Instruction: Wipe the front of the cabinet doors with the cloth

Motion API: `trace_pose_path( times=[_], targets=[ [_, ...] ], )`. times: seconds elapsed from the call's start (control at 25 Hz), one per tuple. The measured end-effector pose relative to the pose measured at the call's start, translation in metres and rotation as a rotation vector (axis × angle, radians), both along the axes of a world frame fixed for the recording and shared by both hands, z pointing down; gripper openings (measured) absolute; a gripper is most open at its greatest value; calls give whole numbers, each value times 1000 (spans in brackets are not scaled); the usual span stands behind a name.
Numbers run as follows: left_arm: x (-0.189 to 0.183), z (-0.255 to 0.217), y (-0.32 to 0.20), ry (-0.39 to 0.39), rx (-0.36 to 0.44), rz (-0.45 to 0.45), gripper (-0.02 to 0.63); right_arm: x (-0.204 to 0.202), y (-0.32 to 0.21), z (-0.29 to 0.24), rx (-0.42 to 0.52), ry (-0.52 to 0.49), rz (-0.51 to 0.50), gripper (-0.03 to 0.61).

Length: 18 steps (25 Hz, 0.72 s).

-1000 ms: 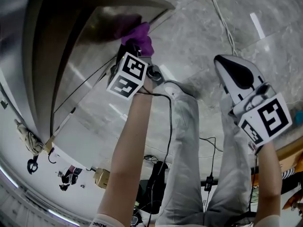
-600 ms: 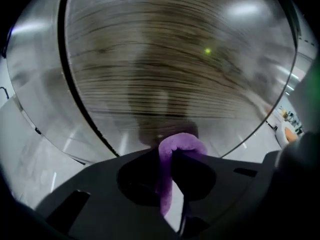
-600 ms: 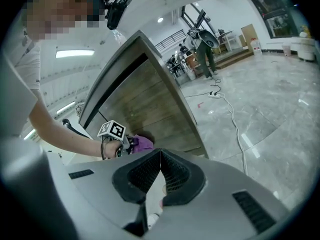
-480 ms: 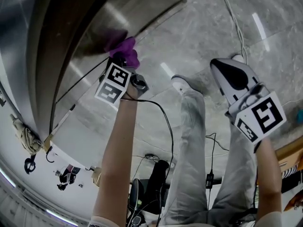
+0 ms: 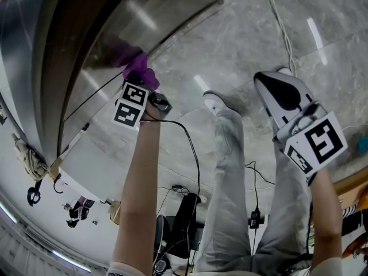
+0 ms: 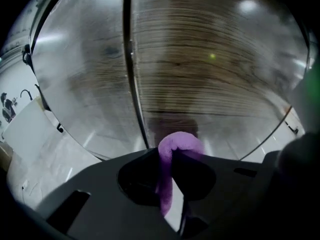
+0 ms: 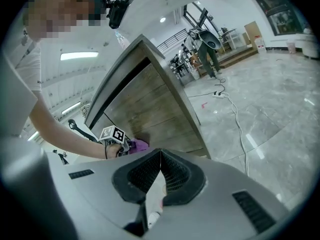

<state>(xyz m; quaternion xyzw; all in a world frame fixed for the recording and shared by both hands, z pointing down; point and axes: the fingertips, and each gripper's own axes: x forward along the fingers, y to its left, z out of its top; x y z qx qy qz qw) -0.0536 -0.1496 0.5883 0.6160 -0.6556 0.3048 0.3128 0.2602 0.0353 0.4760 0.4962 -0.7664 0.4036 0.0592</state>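
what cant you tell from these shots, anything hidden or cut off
Head view: fingers of the left gripper, hidden behind its marker cube and the purple cloth.
Left gripper view: whether the cloth touches the cabinet door; its fold and the fingers cover that spot.
Left gripper view: dirt on the door, blurred.
Head view: much of the cabinet, cut off by the upper edge.

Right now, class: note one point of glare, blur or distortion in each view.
Head view: fisheye curves the cabinet door, and light streaks glare off the floor. Left gripper view: the door's grain is smeared; the cloth looks sharper. Right gripper view: bright and sharp, though the door's straight edges bow.
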Motion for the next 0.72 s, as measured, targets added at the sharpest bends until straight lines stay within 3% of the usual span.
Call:
trace_pose_path(
  times=[0.16, 0.52, 0.72],
  targets=[
    [51, 12, 13, 2, -28, 81, 51, 29, 13, 3, -19, -5, 11, 26],
    [229, 52, 30, 78, -89, 260, 51, 107, 31, 9, -44, -23, 74, 26],
    [286, 69, 15, 111, -112, 331, 51, 120, 33, 12, -56, -37, 110, 26]
  ],
)
